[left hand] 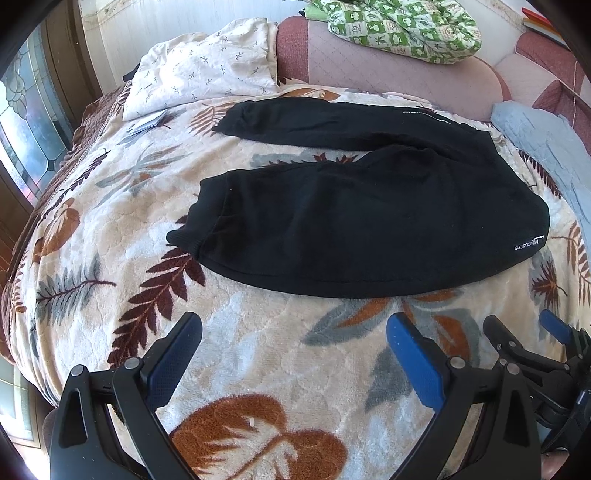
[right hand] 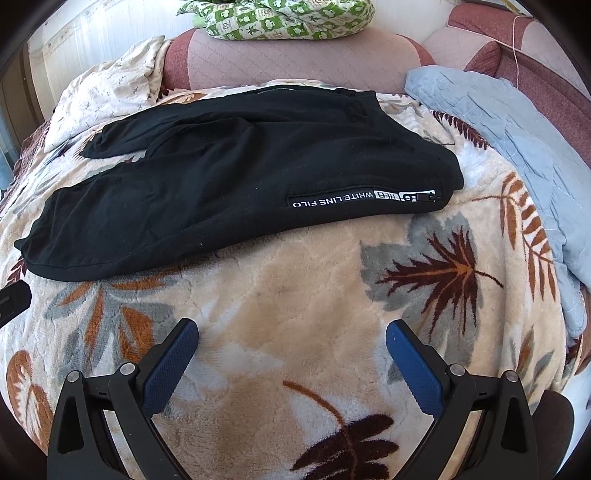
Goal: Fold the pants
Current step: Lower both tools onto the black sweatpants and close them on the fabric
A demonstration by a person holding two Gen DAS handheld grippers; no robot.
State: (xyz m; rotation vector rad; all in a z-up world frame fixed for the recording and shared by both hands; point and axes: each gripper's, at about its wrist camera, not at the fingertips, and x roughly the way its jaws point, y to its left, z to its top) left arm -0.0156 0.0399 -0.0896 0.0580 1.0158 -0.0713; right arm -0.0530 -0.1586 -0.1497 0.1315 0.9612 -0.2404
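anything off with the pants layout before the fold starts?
Nothing damaged. The black pants lie flat on the leaf-print blanket, but the legs are splayed apart in a V rather than stacked. Both the left gripper and right gripper are open, clear of the fabric.

The far leg of the black pants [right hand: 236, 155] is partly covered by the near leg in the right wrist view, so its full outline cannot be traced. The small white lettering [left hand: 424, 112] along the far leg in the left wrist view is too small to read. The right hand-held gripper [left hand: 532, 339] is cut off by the left wrist picture's right edge, with only one blue pad and black linkage showing. A dark object [right hand: 13, 301] at the right wrist picture's left edge is cropped and cannot be identified. The green patterned bundle [right hand: 288, 18] runs off the top edge. The flat item [left hand: 147, 123] beside the pillow [left hand: 207, 66] is too small to identify.
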